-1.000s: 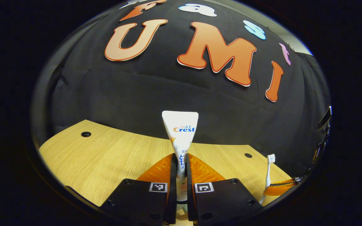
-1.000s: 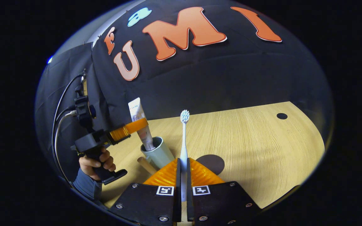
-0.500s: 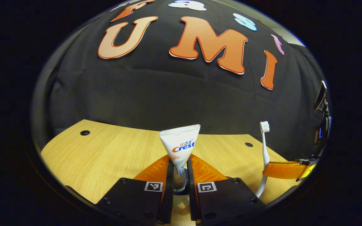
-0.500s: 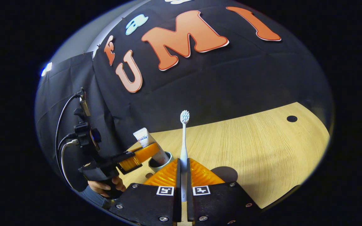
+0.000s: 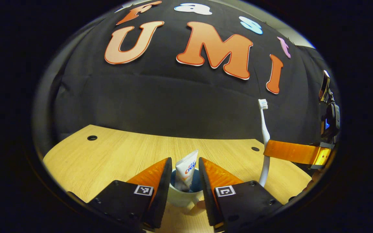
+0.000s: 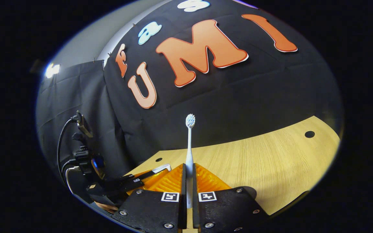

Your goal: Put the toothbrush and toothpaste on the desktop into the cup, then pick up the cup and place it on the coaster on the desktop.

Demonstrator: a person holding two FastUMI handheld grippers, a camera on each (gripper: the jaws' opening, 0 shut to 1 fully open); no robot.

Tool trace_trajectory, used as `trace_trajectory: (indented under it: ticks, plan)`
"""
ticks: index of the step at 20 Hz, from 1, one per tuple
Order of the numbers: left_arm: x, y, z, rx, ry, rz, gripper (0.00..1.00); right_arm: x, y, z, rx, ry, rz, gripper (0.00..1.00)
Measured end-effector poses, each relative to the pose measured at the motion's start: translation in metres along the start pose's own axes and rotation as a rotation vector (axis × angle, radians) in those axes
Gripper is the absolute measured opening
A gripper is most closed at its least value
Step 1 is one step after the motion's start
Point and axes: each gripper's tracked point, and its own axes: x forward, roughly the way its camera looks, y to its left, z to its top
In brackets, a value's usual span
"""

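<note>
Your left gripper [image 5: 184, 168] stands with fingers apart, either side of the toothpaste [image 5: 186, 170], which sits in the cup [image 5: 181, 197] just below the fingertips. Your right gripper [image 6: 188, 171] is clamped on the toothbrush [image 6: 189, 145], upright, bristles above its fingers.

A black cloth wall [image 5: 160, 103] hangs behind the bench [image 5: 108, 158], creased in soft horizontal folds; a second cloth panel [image 6: 73, 97] meets it at a corner in the right gripper view, sagging slightly; above that panel a pale grey wall [image 6: 86, 48] shows, with a bright light [image 6: 52, 69] at its edge; the bench is light wood with fine straight grain, and small dark round holes [image 5: 92, 138] sit near its far edge; a shadow lies across its near part [image 6: 270, 194].
</note>
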Motion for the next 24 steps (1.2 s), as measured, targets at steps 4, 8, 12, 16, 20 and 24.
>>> trace_trajectory:
  ticks: [4,8,12,16,20,24]
  plan:
    - [-0.023,0.007,0.008,0.021,-0.042,0.022,0.74,0.010,0.007,0.018,-0.017,-0.098,0.012,0.07]
    - [-0.049,0.007,0.015,0.076,-0.092,0.031,0.91,0.019,0.019,0.024,-0.018,-0.167,0.048,0.07]
    - [-0.068,0.013,0.015,0.096,-0.106,0.049,0.97,0.033,0.025,0.026,0.016,-0.223,0.087,0.07]
    - [-0.079,0.020,0.016,0.109,-0.121,0.066,0.97,0.047,0.024,0.015,0.040,-0.251,0.094,0.07]
    - [-0.081,0.029,0.013,0.105,-0.122,0.083,0.97,0.070,0.017,-0.001,0.073,-0.227,0.075,0.07]
    - [-0.081,0.035,0.004,0.083,-0.101,0.094,0.97,0.079,0.010,-0.019,0.053,-0.205,0.055,0.07]
